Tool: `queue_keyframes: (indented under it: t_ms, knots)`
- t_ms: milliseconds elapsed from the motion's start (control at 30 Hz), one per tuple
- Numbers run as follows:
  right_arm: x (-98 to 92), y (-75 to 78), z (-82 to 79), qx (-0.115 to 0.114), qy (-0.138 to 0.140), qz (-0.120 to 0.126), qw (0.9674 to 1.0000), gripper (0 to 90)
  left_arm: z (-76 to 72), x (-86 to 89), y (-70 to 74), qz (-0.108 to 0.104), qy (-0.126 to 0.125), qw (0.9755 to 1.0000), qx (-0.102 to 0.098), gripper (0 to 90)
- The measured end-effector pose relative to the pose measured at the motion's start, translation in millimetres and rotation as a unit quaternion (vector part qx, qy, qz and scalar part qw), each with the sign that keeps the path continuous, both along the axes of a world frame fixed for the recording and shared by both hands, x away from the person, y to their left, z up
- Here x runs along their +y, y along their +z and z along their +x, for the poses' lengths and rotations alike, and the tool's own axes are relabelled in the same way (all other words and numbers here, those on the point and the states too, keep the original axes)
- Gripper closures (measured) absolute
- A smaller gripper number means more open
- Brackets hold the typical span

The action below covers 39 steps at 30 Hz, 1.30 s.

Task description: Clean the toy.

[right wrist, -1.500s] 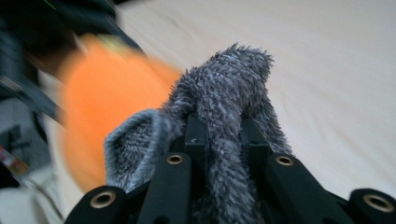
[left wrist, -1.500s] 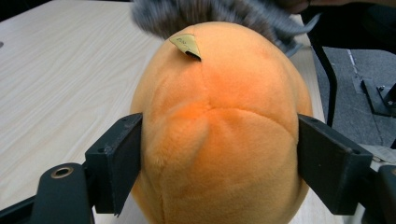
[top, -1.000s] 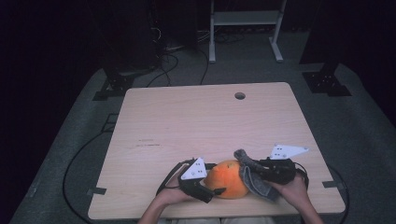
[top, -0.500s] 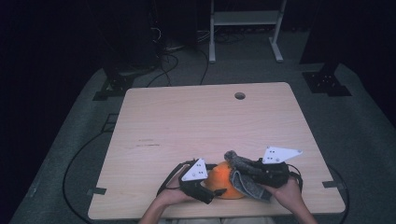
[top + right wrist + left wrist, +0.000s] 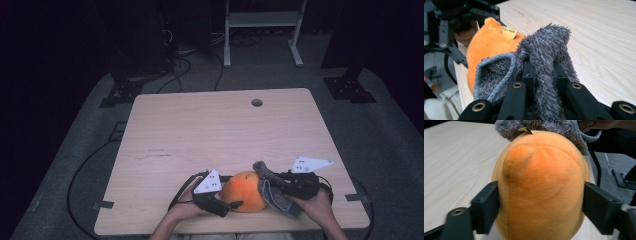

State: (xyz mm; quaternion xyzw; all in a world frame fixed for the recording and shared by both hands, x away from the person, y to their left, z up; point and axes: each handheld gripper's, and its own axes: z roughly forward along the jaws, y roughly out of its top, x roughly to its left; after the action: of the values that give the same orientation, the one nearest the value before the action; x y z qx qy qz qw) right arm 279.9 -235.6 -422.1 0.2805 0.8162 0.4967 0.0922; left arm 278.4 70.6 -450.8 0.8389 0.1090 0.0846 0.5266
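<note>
At the near table (image 5: 210, 125) edge, orange plush (image 5: 244, 191) clamped at its left by the left gripper (image 5: 231, 205), jaws just closing tighter on it. Right of it, right gripper (image 5: 267, 181) pinched shut on grey fuzzy cloth (image 5: 274, 192), drawn leftward onto the plush since a second ago: wiping or covering apparently under way.

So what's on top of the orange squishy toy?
A fuzzy grey cloth drapes over the far side of the orange plush toy, and a small yellow tag sticks up beside it. The cloth hides the part of the toy underneath.
</note>
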Motion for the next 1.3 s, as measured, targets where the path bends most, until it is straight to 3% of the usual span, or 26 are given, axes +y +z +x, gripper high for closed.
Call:
queue_keyframes:
  t_ms: [67,133,200,300,433,500,533,633,667,900,1033,1100,1167,1267,1300]
  knots:
    - [-0.3,7.6,-2.3,-0.011,-0.005,0.008,0.9999,76.5,-1.2,-0.6,3.0,0.003,0.002,0.9999,-0.013,26.8]
    - [5.5,20.9,-8.4,-0.032,0.006,0.034,0.9989,76.5,-4.0,-4.4,4.3,0.003,0.002,0.9997,-0.025,30.0]
    - [17.1,30.4,-13.0,-0.049,0.021,0.042,0.9977,76.5,-8.8,-11.0,5.9,0.008,-0.003,0.999,-0.044,30.6]
    - [35.7,33.9,-16.9,-0.068,0.033,0.016,0.997,76.6,-14.8,-17.6,8.5,0.02,-0.002,0.9977,-0.064,30.5]
    - [34.0,25.2,-12.6,-0.059,0.032,0.009,0.9977,76.9,-12.4,-13.4,5.5,0.008,-0.005,0.9988,-0.048,30.2]
    - [26.7,20.7,-10.8,-0.055,0.022,0.0,0.9983,76.9,-9.6,-12.3,5.2,0.0,-0.015,0.9995,-0.028,24.9]
    - [19.7,15.8,-8.8,-0.039,0.021,0.009,0.999,76.9,-7.7,-11.6,4.9,-0.006,-0.019,0.9997,-0.012,19.4]
    - [14.0,12.1,-6.9,-0.033,0.016,0.016,0.9992,76.9,-3.6,-9.3,4.0,-0.027,-0.014,0.9995,0.012,16.3]
    - [13.3,11.2,-6.4,-0.03,0.014,0.02,0.9993,76.9,-2.3,-10.2,2.8,-0.025,-0.01,0.9996,0.013,11.8]
    - [10.5,9.5,-5.6,-0.031,0.017,0.019,0.9992,76.8,1.4,-9.3,0.6,-0.009,-0.004,0.9997,0.022,8.5]
    - [2.7,6.9,-2.8,-0.026,0.008,0.016,0.9995,76.8,6.7,-10.2,-3.7,0.016,0.005,0.9985,0.052,3.4]
    - [-3.7,4.8,-0.3,-0.017,0.005,0.026,0.9995,76.7,6.5,-13.0,-8.3,0.023,-0.004,0.9984,0.051,6.8]
    - [-8.0,2.5,1.7,-0.01,0.002,0.033,0.9994,76.6,4.6,-15.1,-7.7,0.017,-0.005,0.9991,0.037,13.5]
    - [-14.7,0.4,4.9,-0.004,-0.01,0.041,0.9991,76.6,2.5,-15.2,-4.5,0.006,0.009,0.9998,0.014,29.6]
    - [-14.7,0.4,4.9,-0.004,-0.01,0.041,0.9991,76.6,1.9,-15.7,-4.3,0.002,0.013,0.9998,0.011,29.6]
